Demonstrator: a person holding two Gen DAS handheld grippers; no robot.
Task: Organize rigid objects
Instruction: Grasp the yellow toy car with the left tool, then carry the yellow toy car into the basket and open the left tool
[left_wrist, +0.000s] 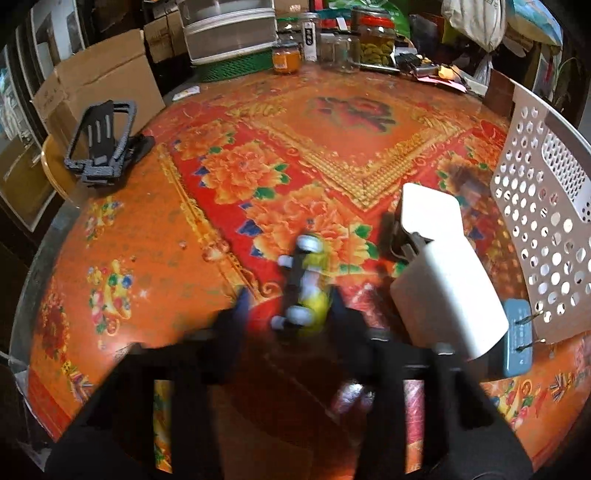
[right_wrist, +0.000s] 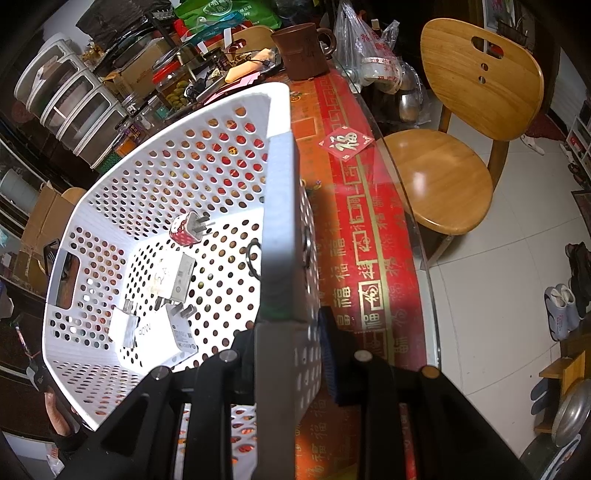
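Floral table (left_wrist: 332, 122), white charger (left_wrist: 443, 273) beside toy car (left_wrist: 308, 280), basket (left_wrist: 535, 221)

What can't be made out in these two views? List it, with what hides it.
Left wrist view: toy car, details smeared by motion blur.
Left wrist view: blue box, partly behind the white block.
Left wrist view: basket, cut off by the right edge.
Right wrist view: print on the chargers, too small to read.

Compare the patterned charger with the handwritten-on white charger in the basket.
The patterned charger is red-and-white decorated; the white charger is plain with scribbled writing. The patterned charger looks smaller and lies farther back; the white charger lies nearer. Both rest inside the basket.
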